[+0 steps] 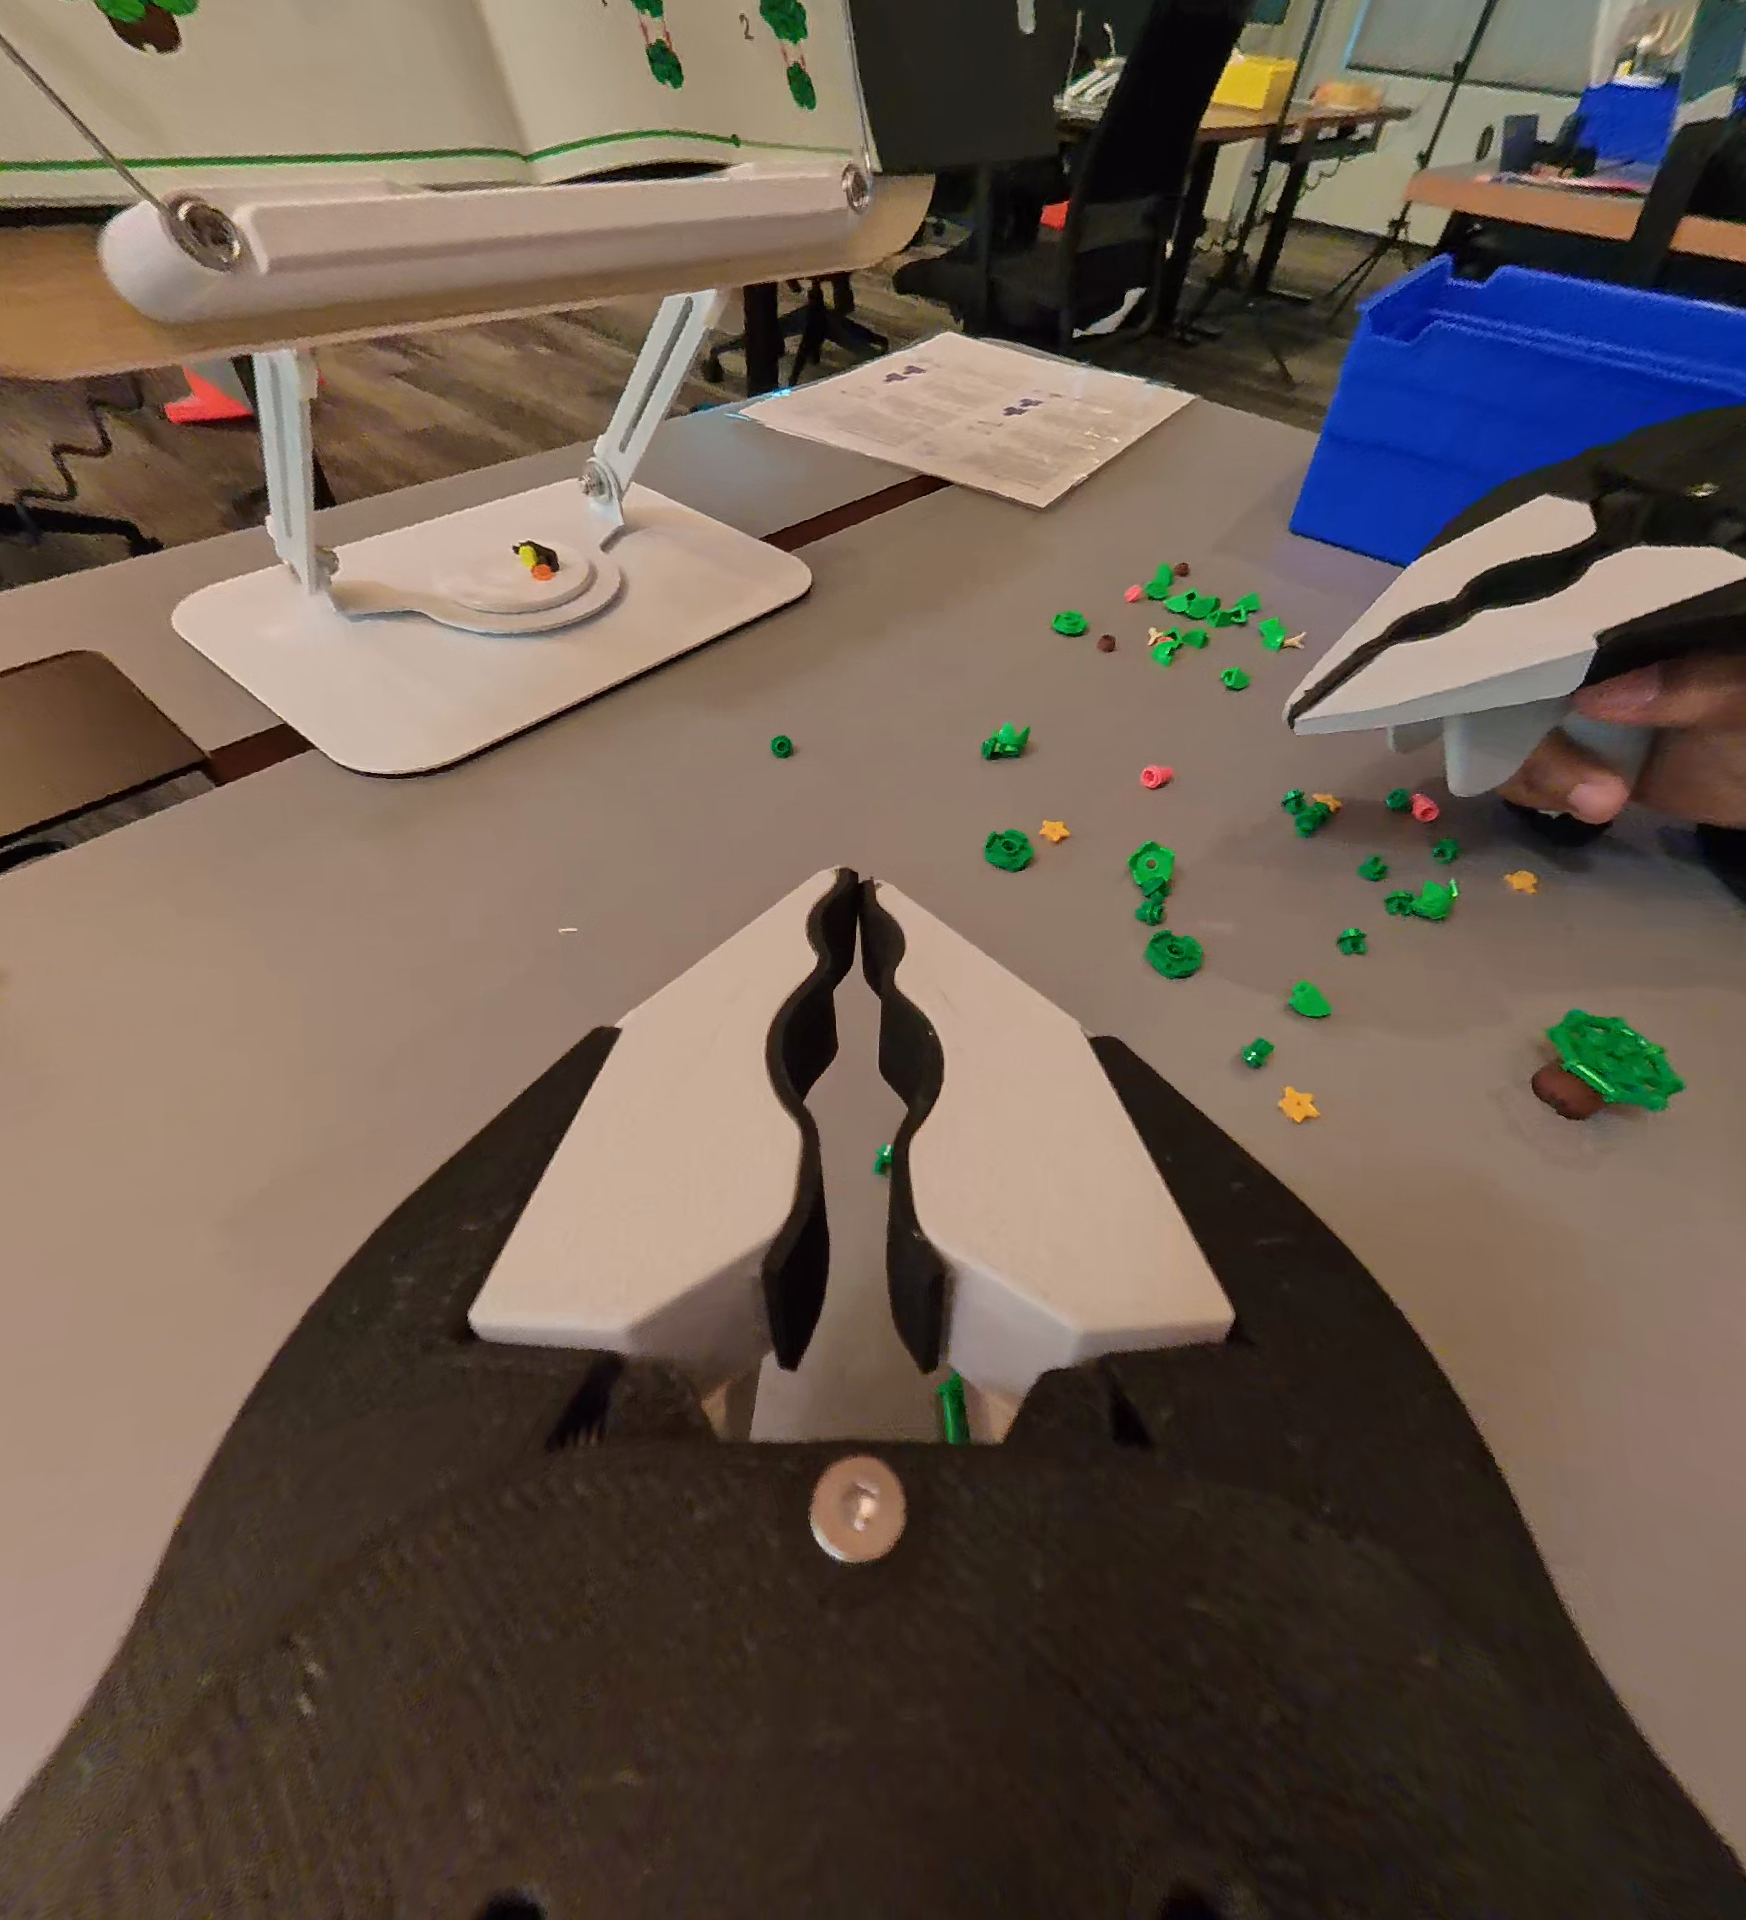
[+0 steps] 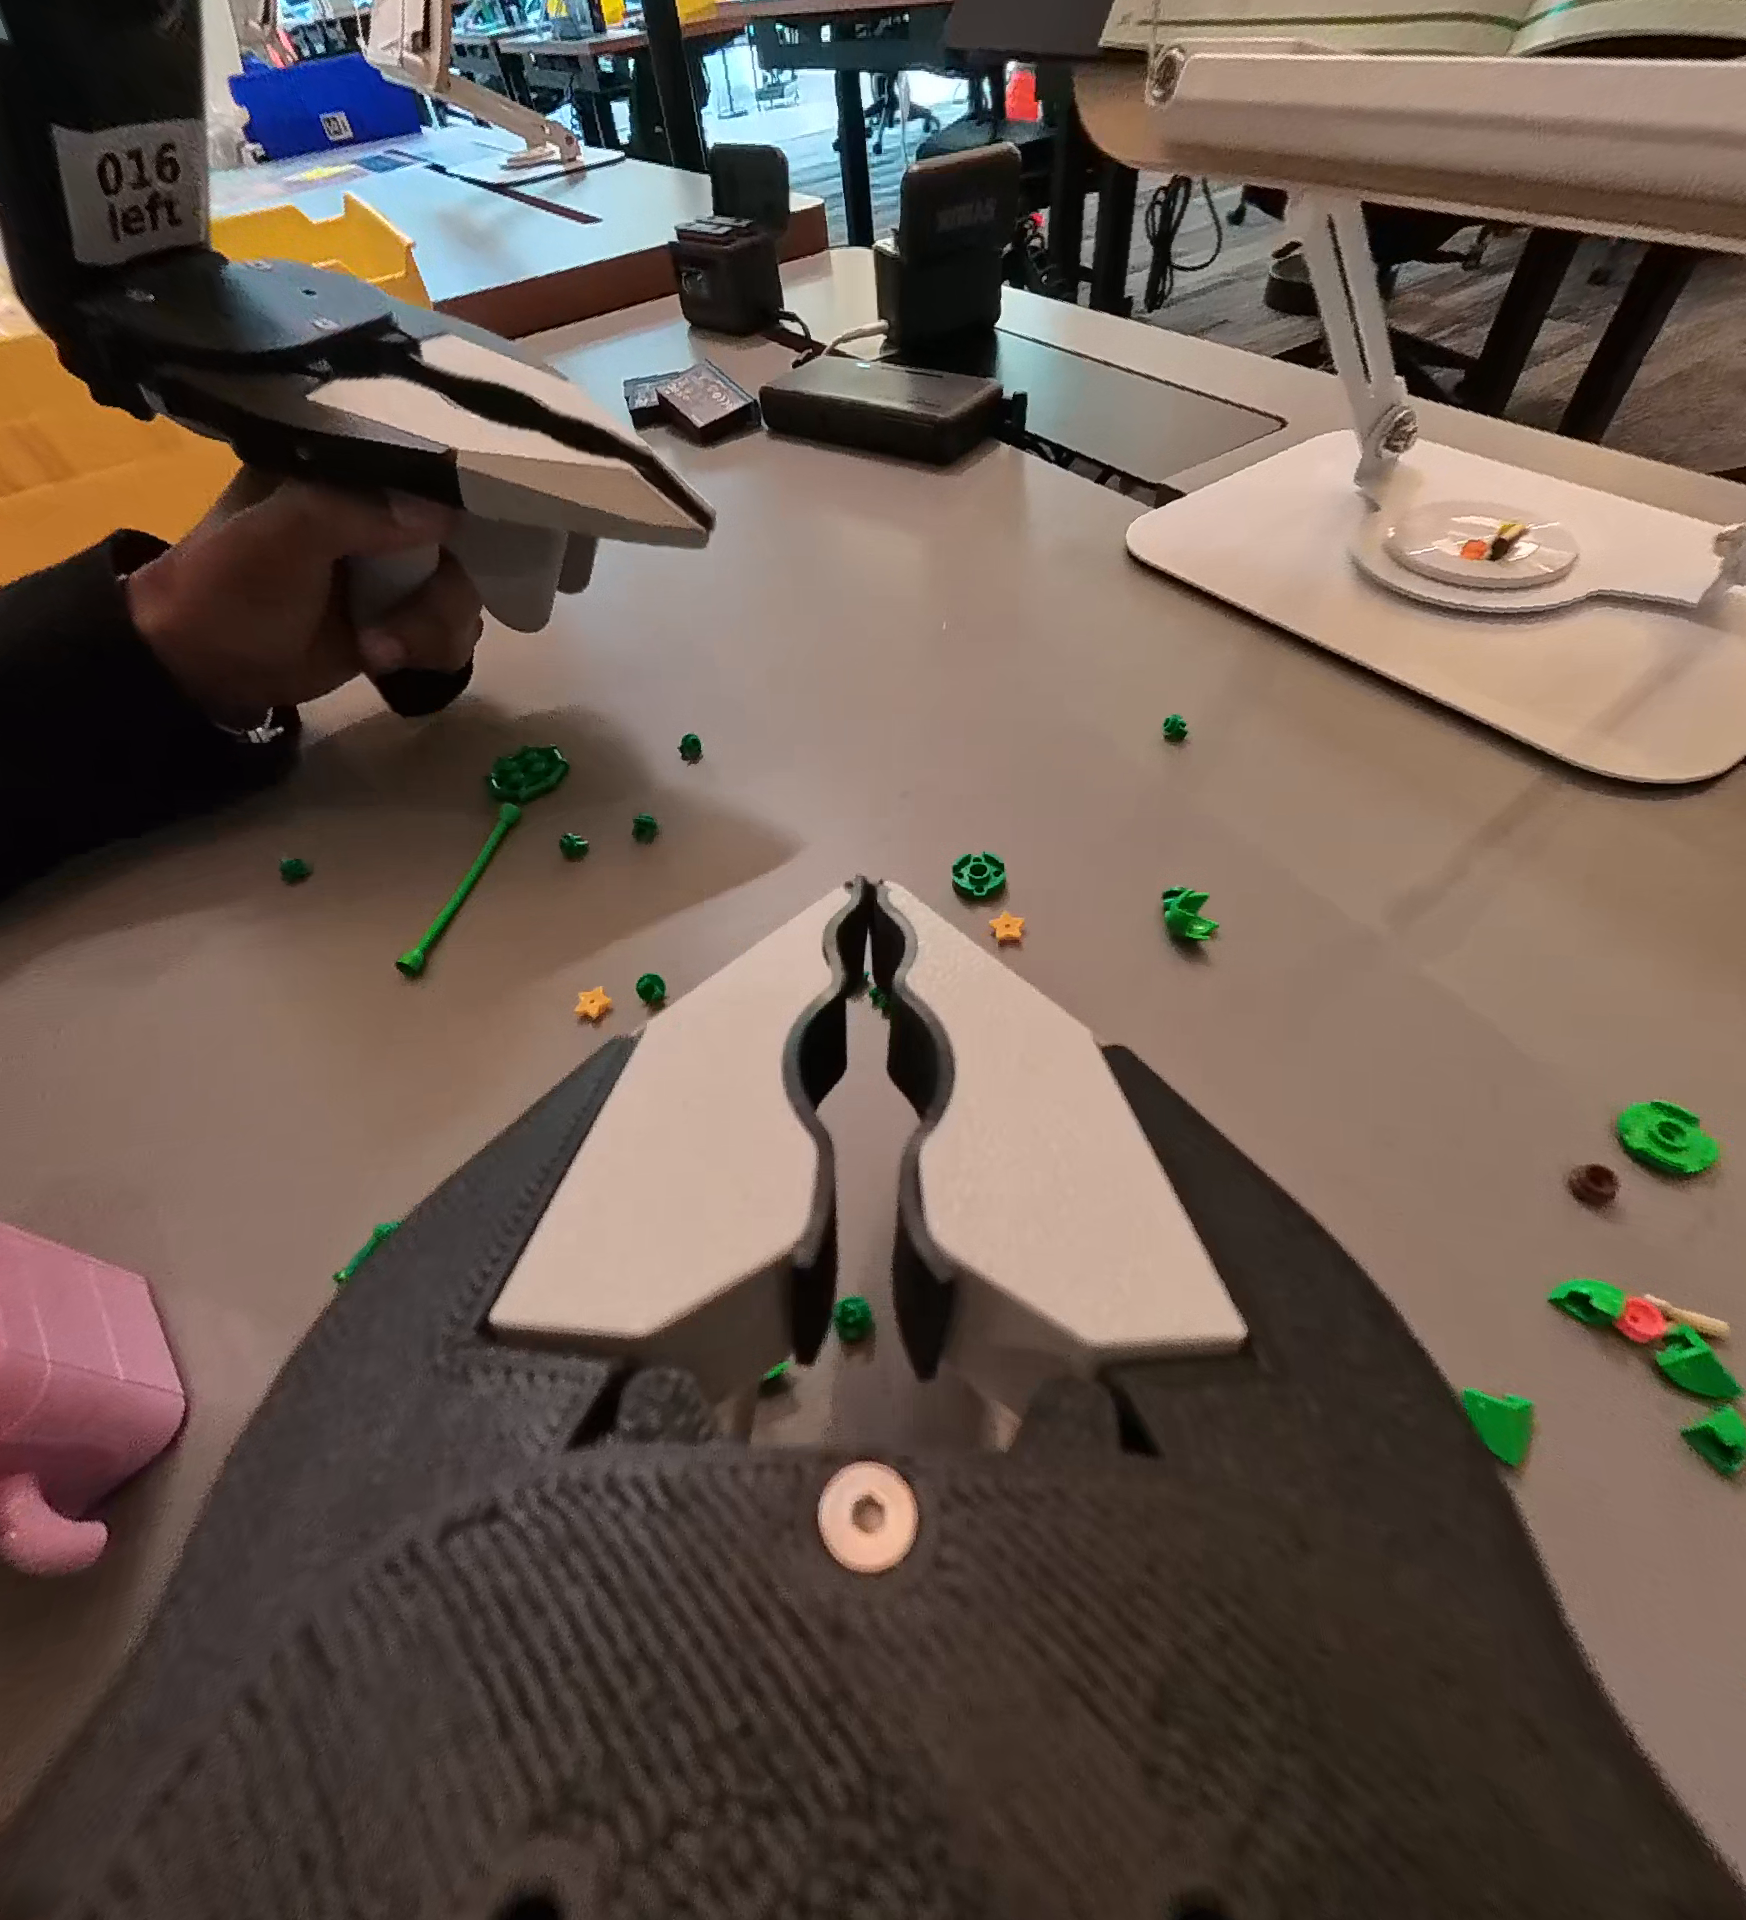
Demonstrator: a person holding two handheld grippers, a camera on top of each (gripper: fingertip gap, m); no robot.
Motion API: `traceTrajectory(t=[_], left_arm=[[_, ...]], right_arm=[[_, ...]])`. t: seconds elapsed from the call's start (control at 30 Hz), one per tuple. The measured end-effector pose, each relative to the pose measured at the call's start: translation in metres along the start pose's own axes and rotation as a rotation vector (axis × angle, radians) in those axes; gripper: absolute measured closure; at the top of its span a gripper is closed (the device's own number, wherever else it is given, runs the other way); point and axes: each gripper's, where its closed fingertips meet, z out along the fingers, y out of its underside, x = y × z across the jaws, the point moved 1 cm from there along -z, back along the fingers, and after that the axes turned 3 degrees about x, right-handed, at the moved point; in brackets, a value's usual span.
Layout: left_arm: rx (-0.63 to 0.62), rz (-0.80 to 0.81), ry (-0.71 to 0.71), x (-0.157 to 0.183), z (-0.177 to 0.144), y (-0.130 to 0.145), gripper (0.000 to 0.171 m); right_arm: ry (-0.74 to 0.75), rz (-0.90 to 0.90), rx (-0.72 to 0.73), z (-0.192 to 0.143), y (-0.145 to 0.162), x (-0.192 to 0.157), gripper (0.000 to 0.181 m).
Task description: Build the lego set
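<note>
Many small green, yellow, pink and brown Lego pieces lie scattered on the grey table. A green round leaf piece on a brown base sits at the right. A long green stem with a round head lies under the left gripper in the right wrist view. My left gripper is shut with nothing between its tips, hovering above the table; it also shows in the right wrist view. My right gripper is shut and empty above the pieces, and also shows in the left wrist view.
A white book stand holds an open instruction book at the back, with a tiny piece on its base. A blue bin, a printed sheet, a pink case, a yellow bin and black devices surround the pieces. One gripper's finger ends stand about 15 cm off the other's.
</note>
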Motion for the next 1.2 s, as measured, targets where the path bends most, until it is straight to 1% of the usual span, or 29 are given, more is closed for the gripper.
traceTrajectory(t=[0.2, 0.43, 0.6, 0.73, 0.83, 0.97, 1.2], left_arm=[[0.004, -0.035, 0.025, 0.001, 0.0, 0.002, 0.171], [0.039, -0.06, 0.017, -0.004, -0.003, -0.002, 0.171], [0.046, -0.055, 0.019, -0.003, -0.004, -0.002, 0.171], [0.02, -0.019, 0.019, 0.0, -0.001, 0.0, 0.171], [0.004, 0.003, 0.016, 0.002, 0.001, 0.002, 0.171], [-0.003, -0.004, 0.02, 0.002, 0.002, 0.003, 0.171], [0.001, -0.026, 0.027, 0.001, 0.001, 0.003, 0.171]], right_arm=[[0.006, -0.027, -0.029, 0.003, 0.004, -0.002, 0.181], [-0.034, 0.022, -0.054, 0.005, 0.007, -0.002, 0.179], [-0.03, 0.056, 0.002, -0.001, 0.0, 0.002, 0.176], [-0.021, 0.079, 0.025, -0.006, -0.004, 0.008, 0.174], [0.002, 0.053, 0.039, -0.01, -0.01, 0.01, 0.173], [0.061, -0.015, 0.044, -0.015, -0.013, 0.017, 0.176], [0.081, 0.007, 0.068, -0.021, -0.014, 0.026, 0.178]])
